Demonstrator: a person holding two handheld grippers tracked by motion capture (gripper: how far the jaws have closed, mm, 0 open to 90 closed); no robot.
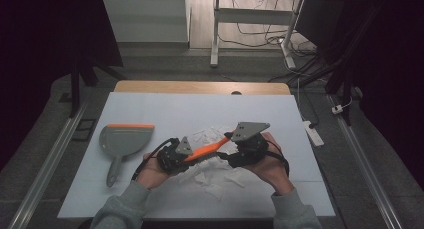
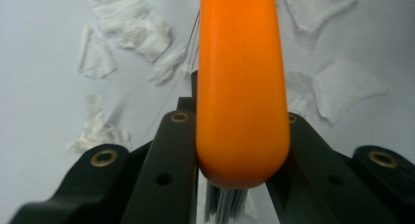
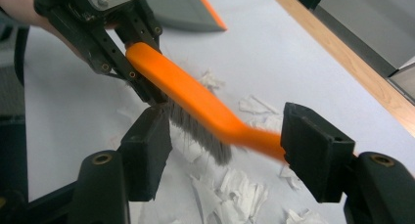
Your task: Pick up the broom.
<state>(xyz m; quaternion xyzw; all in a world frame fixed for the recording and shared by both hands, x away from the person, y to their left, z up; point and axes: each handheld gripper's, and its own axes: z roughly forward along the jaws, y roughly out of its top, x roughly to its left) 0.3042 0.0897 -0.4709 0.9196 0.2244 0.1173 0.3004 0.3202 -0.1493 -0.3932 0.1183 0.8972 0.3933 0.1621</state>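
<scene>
Tongs on your left (image 1: pixel 186 156) clamp the wide end of the orange brush (image 1: pixel 207 149) above the paper scraps (image 1: pixel 210 179) on the worktop (image 1: pixel 165 109). Your right tongs (image 3: pixel 227 150) stand open around its thin handle, not pressing it.

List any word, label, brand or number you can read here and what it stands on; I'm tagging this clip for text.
None: no readable text in any view.
The orange brush, the grey dustpan, the paper scraps, the white table and both claws carry no legible lettering.
The white power strip on the floor is too small to tell.
</scene>
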